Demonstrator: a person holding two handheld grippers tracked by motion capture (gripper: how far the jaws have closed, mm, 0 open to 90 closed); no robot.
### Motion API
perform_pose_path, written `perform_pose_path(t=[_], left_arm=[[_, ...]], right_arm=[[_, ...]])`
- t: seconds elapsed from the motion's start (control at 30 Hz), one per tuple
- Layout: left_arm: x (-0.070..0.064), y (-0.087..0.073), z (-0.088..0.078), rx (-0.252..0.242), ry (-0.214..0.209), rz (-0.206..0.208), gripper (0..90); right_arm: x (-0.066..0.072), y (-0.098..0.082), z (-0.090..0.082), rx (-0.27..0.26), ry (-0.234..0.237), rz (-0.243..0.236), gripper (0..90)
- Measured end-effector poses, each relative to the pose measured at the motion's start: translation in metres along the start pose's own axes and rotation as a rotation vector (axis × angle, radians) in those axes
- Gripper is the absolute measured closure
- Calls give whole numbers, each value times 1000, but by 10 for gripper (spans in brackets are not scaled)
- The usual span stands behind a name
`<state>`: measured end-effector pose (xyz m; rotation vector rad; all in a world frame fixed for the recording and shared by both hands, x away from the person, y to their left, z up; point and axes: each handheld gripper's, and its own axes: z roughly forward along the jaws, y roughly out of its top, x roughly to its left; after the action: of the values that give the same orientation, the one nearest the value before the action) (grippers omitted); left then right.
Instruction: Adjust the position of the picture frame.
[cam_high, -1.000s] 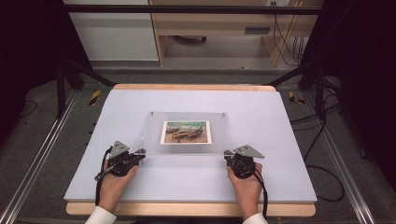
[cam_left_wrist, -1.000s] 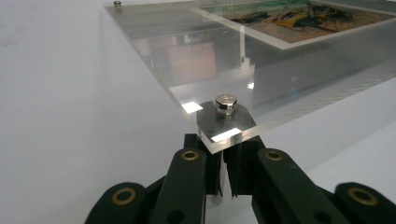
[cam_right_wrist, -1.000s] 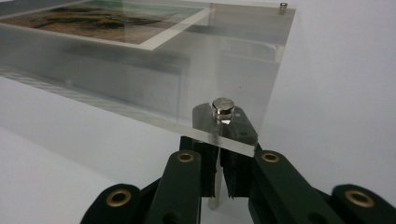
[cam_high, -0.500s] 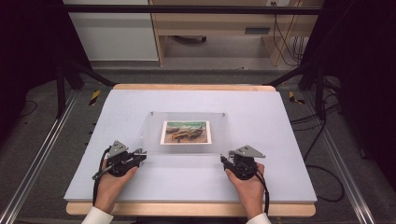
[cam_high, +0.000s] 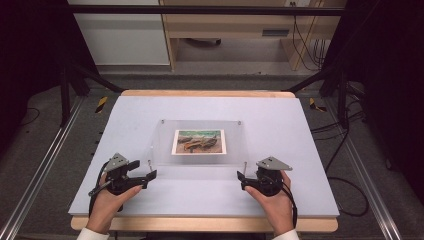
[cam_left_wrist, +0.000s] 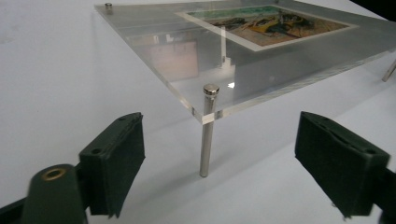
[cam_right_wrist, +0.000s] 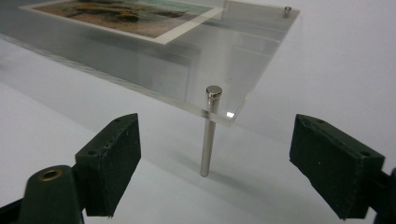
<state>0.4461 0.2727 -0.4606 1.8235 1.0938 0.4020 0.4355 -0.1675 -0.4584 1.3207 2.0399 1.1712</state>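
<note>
Both grippers (cam_high: 150, 175) (cam_high: 241, 178) advanced; gripper views reveal steel posts (cam_left_wrist: 206, 130) (cam_right_wrist: 208, 131).

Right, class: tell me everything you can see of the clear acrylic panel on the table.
The acrylic panel is a clear, thick rectangular sheet lying flat and level, raised off the white table on slim metal pins through its corners. A landscape picture with a white border lies at its middle. Both open grippers face its near corners; nothing else touches it.

Beyond your counter (cam_high: 310, 150) you see grey floor (cam_high: 235, 82), a white cabinet (cam_high: 122, 37), a wooden bench (cam_high: 240, 27), black cables (cam_high: 302, 42) and dark curtains (cam_high: 395, 75) on both sides.
</note>
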Motion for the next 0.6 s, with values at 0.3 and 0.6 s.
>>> perform_pose_path(t=[0.3, 0.6], left_arm=[[2, 4, -4, -24, -47, -19, 76], [2, 19, -18, -74, -15, -22, 84]], right_arm=[[-2, 4, -3, -16, 3, 5, 122], [2, 17, -12, -72, -52, -38, 137]])
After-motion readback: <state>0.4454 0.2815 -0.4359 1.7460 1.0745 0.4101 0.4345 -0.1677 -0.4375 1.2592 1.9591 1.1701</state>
